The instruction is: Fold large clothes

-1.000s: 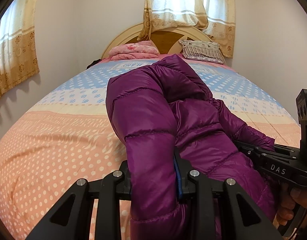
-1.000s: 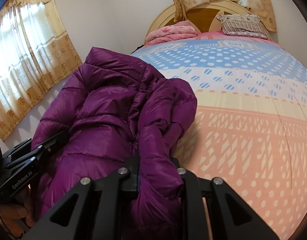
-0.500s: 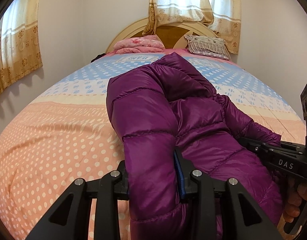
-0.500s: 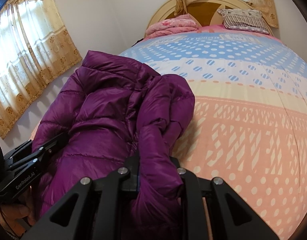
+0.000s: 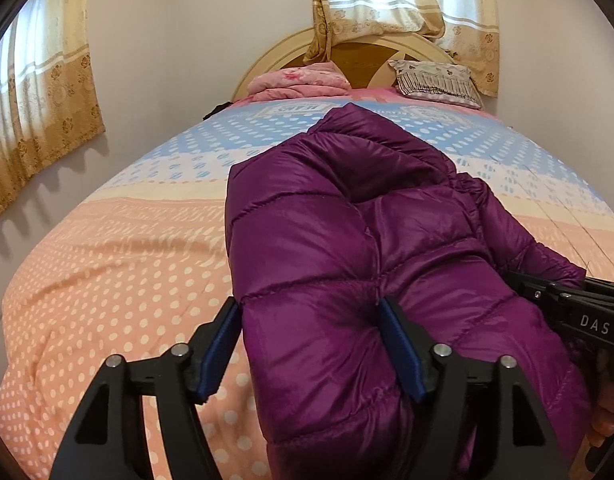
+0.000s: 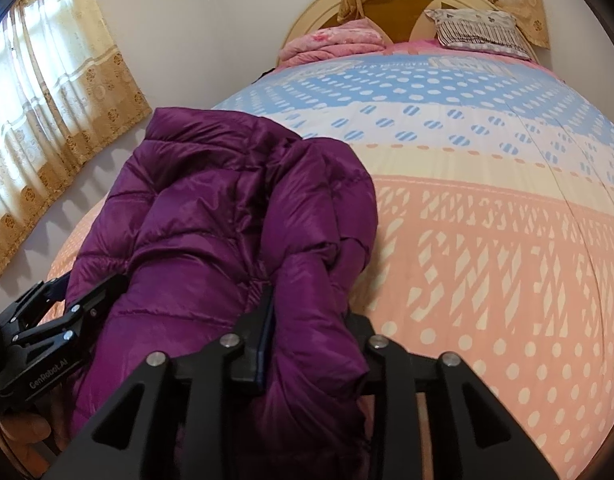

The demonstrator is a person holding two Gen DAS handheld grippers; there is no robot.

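A purple quilted puffer jacket (image 5: 347, 216) lies bunched lengthwise on the bed, its near end between the fingers of both grippers. My left gripper (image 5: 311, 344) is open, its blue-padded fingers (image 5: 399, 348) spread wide beside the jacket's near end, which rests loose between them. My right gripper (image 6: 311, 340) is still shut on a fold of the jacket (image 6: 235, 216) at its right edge. The right gripper also shows in the left wrist view (image 5: 567, 312), and the left gripper in the right wrist view (image 6: 59, 320).
The bed (image 5: 107, 272) has a peach, cream and blue dotted cover (image 6: 487, 240). A folded pink blanket (image 5: 303, 80) and a fringed pillow (image 5: 435, 80) lie by the headboard. Curtained windows are on the left wall (image 5: 31, 112) and behind the headboard.
My left gripper has opened and let go of the jacket, which has settled lower onto the bed. My right gripper has kept its hold.
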